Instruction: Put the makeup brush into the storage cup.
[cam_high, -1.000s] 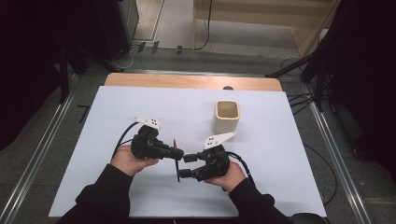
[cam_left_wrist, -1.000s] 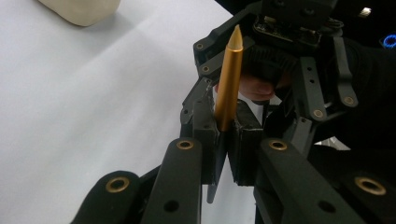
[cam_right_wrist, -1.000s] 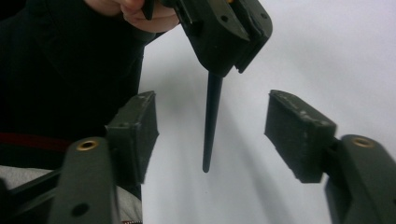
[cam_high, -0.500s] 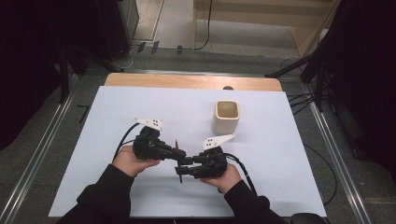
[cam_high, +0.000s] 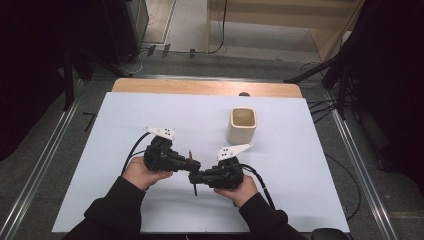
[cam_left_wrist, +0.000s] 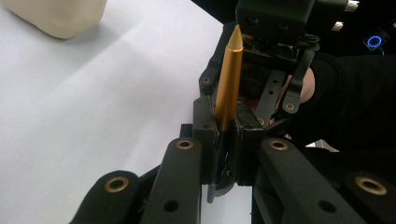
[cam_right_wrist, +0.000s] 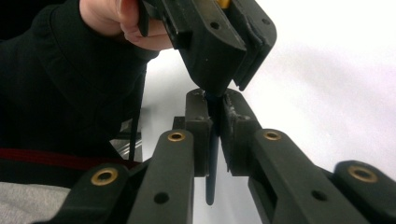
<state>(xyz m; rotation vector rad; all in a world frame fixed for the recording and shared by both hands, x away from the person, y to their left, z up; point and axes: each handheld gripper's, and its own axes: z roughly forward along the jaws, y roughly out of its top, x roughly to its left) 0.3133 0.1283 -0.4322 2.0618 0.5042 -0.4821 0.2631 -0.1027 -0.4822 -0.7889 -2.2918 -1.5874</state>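
Observation:
A pen with a gold barrel (cam_high: 190, 154) and a thin dark lower end stands nearly upright between my two grippers, low over the white table (cam_high: 150, 115). My left gripper (cam_high: 194, 164) is shut on it where the gold barrel (cam_left_wrist: 229, 84) meets the dark part. My right gripper (cam_high: 194, 177) faces it from the right. Its jaws have just been closing and now pinch the pen's dark end (cam_right_wrist: 212, 154), right under the left gripper's jaws. Both grippers sit tip to tip at the table's front middle.
A cream square cup (cam_high: 242, 124) stands upright and open behind the right gripper, and its side shows in the left gripper view (cam_left_wrist: 56, 16). Cables trail from both grippers across the table. The person's dark sleeves come in from the front edge.
The right gripper's jaws have closed onto the pen's dark end. The left gripper keeps its hold, and both hands have stayed where they were.

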